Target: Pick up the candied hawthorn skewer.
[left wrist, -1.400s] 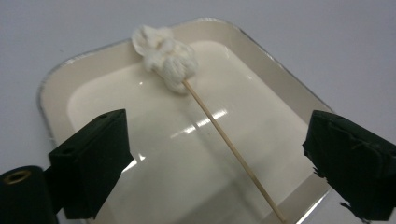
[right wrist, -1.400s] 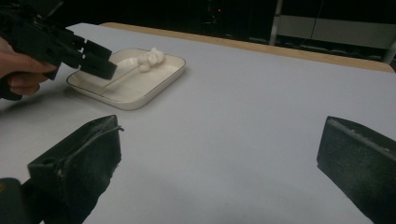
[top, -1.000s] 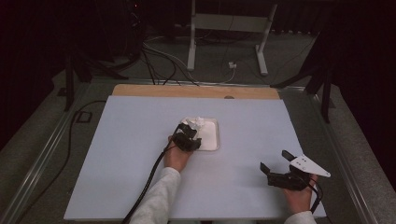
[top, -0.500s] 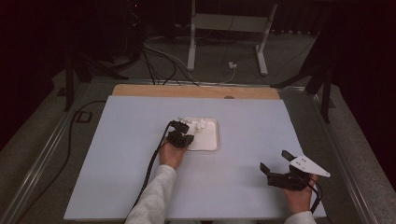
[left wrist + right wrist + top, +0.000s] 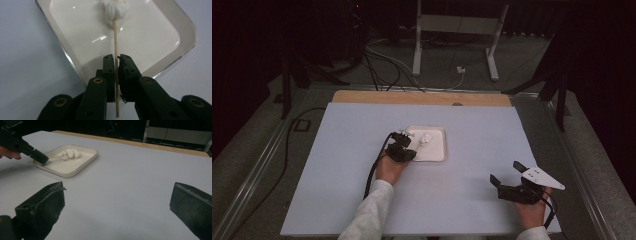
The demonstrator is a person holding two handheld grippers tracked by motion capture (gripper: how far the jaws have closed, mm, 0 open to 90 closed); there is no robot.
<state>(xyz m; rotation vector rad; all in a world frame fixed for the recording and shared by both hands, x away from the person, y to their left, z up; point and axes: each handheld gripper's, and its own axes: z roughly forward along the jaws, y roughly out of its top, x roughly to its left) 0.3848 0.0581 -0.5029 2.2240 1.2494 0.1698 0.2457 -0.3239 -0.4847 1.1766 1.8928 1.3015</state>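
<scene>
A shallow white tray (image 5: 442, 146) lies on the pale table sheet. In it rests a white fluffy lump (image 5: 115, 10) stuck on the end of a thin wooden stick (image 5: 115, 37). My left gripper (image 5: 116, 58) hangs over the tray's near-left rim, its jaws closed on the stick's lower part. They have just eased apart a little, with the stick still pinched between the pads. In the high view the left gripper (image 5: 404, 137) sits at the tray's left edge. My right gripper (image 5: 504, 172) rests near the table's front right, open and empty, far from the tray (image 5: 75, 171).
A wooden strip (image 5: 422, 97) runs along the table's far edge. Beyond it stand a metal frame (image 5: 457, 22) and cables on the dark floor. A black cable (image 5: 374, 170) trails back from the left gripper.
My left hand has shifted a little to the left, from over the tray to its left rim, with the stick in its jaws. The right hand has stayed where it was.
</scene>
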